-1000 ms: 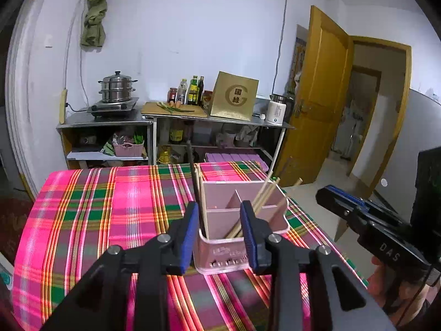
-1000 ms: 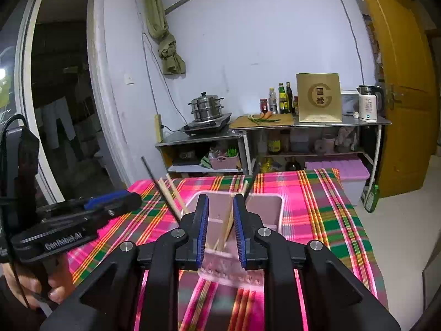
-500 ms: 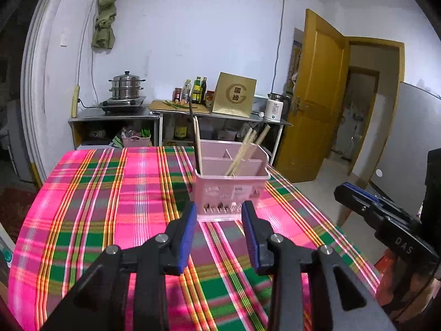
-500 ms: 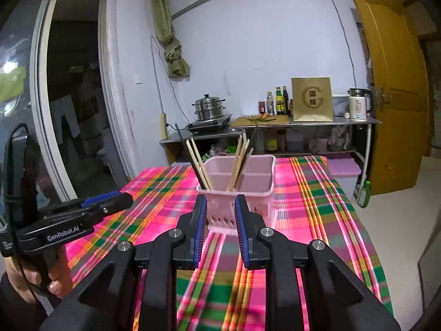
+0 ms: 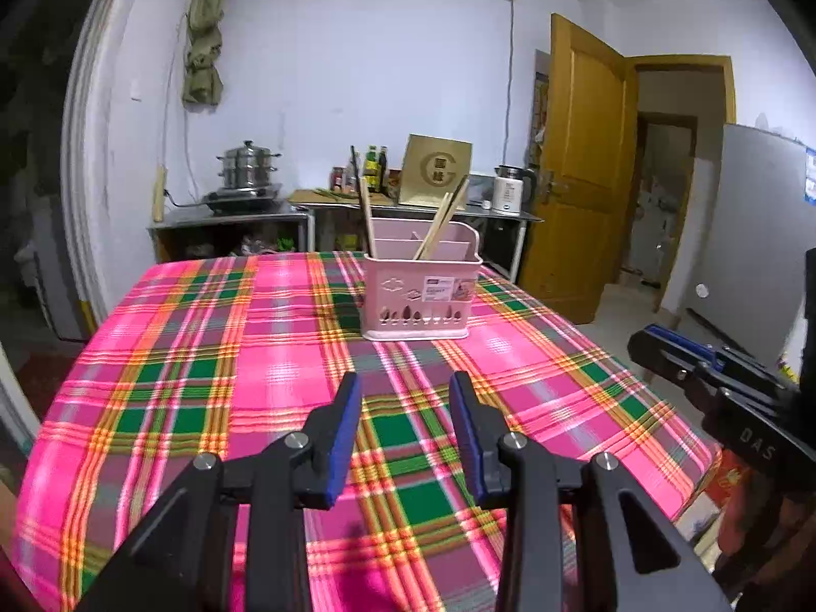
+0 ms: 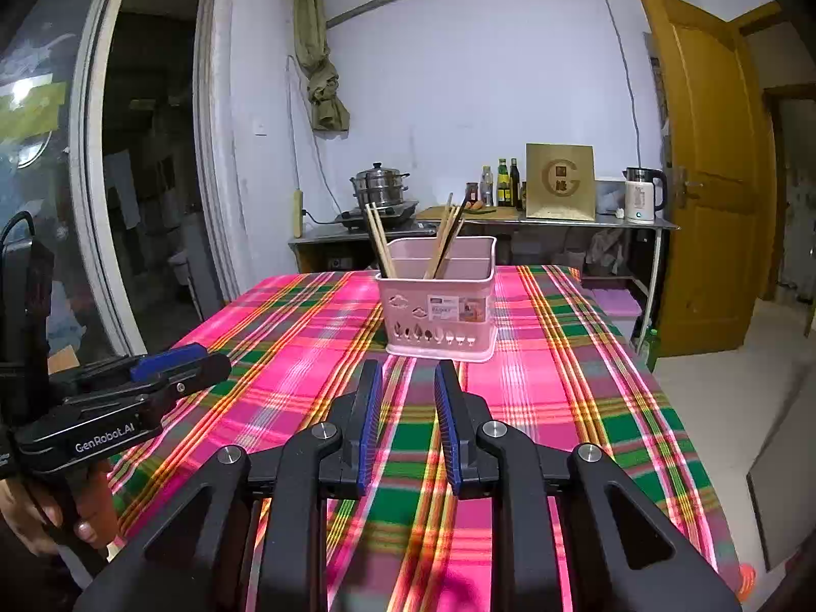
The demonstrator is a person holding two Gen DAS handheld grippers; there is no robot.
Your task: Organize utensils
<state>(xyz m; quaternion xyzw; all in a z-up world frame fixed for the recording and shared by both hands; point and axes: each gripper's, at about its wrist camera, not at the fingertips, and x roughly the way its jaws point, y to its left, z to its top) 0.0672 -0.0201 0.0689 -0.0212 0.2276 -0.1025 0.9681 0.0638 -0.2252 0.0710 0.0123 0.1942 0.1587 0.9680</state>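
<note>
Before you: a matt pink plastic utensil caddy (image 5: 421, 301) holding pale wooden chopsticks (image 5: 441, 227) on woven plaid tablecloth (image 5: 214, 357).

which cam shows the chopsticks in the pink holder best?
Right wrist: both chopsticks groups stand clear in the pink holder. Left wrist shows the same chopsticks, smaller, partly blending into background clutter.

We see our left gripper (image 5: 405, 408) low over the plaid tablecloth (image 5: 204, 357), jaws apart and empty — the pink utensil holder (image 5: 421, 296) stands farther off, chopsticks (image 5: 441, 224) leaning inside; our right gripper (image 5: 678, 352) shows at right.
</note>
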